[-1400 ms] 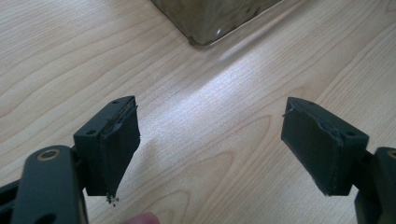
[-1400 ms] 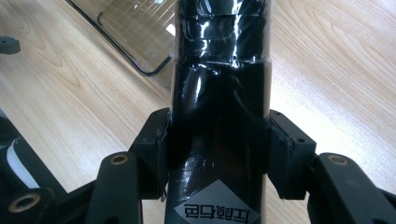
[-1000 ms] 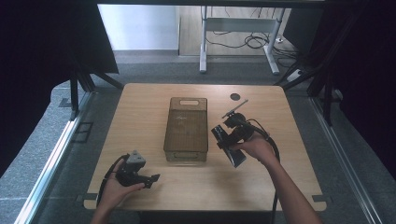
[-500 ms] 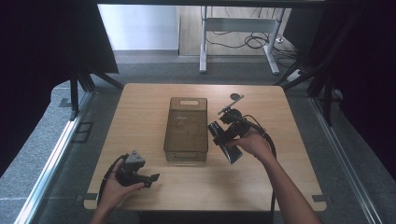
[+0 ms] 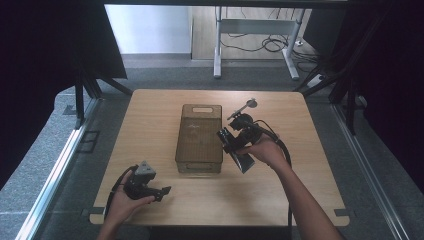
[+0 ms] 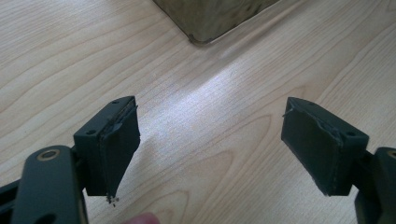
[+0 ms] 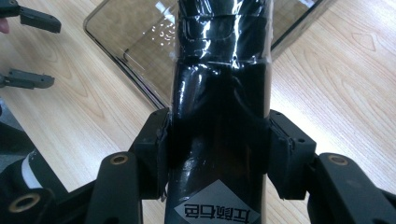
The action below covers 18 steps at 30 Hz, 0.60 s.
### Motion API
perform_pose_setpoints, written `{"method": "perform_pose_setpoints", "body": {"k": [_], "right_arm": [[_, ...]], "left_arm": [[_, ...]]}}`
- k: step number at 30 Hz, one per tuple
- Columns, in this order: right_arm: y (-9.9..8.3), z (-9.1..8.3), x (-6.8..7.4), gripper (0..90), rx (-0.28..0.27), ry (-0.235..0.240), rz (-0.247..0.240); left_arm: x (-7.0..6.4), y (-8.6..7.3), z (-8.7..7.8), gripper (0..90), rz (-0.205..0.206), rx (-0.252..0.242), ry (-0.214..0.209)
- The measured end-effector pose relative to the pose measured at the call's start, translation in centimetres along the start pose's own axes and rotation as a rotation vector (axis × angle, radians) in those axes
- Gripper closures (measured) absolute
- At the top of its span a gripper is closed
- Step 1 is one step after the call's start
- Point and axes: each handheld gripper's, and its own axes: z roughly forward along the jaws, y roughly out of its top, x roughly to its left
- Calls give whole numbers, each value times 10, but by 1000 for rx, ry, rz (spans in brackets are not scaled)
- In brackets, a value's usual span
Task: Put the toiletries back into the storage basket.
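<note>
One clear brown bin (image 5: 199, 138) sits mid-bench (image 5: 150, 110). One black wrapped bottle (image 7: 219, 93) is clamped in the right claw (image 5: 235, 145), beside the bin's right side. The left claw (image 5: 162, 191), jaws spread empty, rests near the front-left corner.

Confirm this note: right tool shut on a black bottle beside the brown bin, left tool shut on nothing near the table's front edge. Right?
Not quite. The left tool is open, its jaws wide apart over bare table in the left gripper view. The right tool does clamp the black bottle by the brown bin.

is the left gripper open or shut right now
Open. In the left gripper view the left gripper has its two black jaws spread wide apart, with bare wooden table between them and nothing held.
</note>
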Motion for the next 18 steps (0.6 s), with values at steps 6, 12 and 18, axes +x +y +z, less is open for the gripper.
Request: {"method": "perform_pose_setpoints", "body": {"k": [6,12,18], "right_arm": [[4,2,3,475,-3,4,-9],[9,5,6,475,3,10,-17],[14,5,10,475,10,19,-24]], "left_arm": [[0,0,0,197,1,1,1],[0,0,0,197,-5,0,1],[0,0,0,197,1,2,-3]]}}
